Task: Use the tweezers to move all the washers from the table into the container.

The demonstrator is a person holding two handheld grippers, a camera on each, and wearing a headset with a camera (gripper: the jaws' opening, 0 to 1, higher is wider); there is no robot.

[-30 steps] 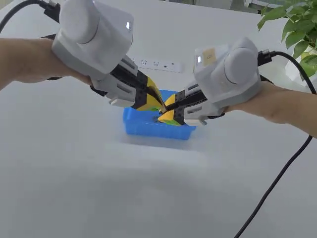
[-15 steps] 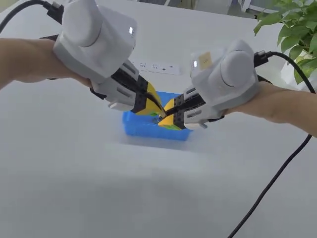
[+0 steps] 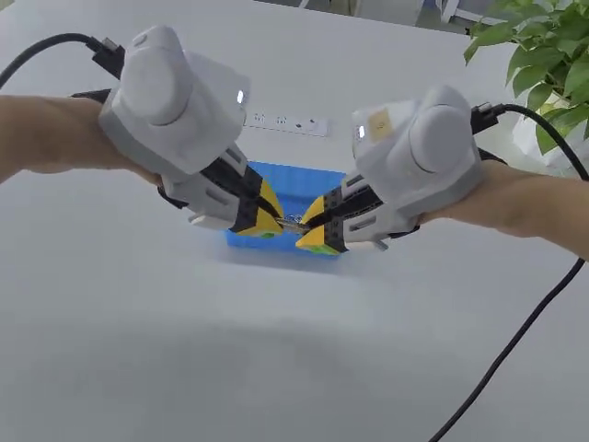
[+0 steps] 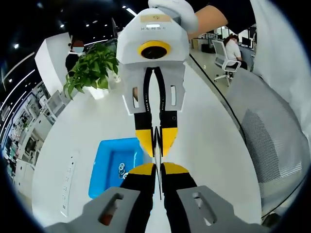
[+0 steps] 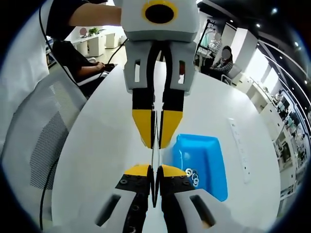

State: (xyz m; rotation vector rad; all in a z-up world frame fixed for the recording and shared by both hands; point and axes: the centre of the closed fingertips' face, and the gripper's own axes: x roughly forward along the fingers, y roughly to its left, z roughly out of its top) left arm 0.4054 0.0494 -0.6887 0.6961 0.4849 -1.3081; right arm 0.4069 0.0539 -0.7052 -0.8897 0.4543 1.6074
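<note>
My two grippers meet tip to tip above the near wall of the blue container (image 3: pixel 299 180). A thin pair of metal tweezers (image 3: pixel 292 222) runs between them. The left gripper (image 3: pixel 262 216) is shut on one end and the right gripper (image 3: pixel 313 235) is shut on the other. In the left gripper view, the tweezers (image 4: pixel 157 158) stand edge-on between my left gripper (image 4: pixel 156 171) and the facing right gripper (image 4: pixel 156 141). The container (image 4: pixel 109 158) holds several washers (image 4: pixel 121 170). In the right gripper view, the washers (image 5: pixel 191 174) lie in the container (image 5: pixel 206 155) beside my right gripper (image 5: pixel 154 171).
A white power strip (image 3: pixel 281 122) lies on the white table behind the container. A potted plant (image 3: pixel 543 55) stands at the far right edge. A black cable (image 3: pixel 515 331) trails from the right gripper across the table. Office chairs and people sit in the background.
Both grippers, still joined on the tweezers, have drawn from over the container's inside toward its near wall. The head view has tilted, and more of the container's far side shows.
</note>
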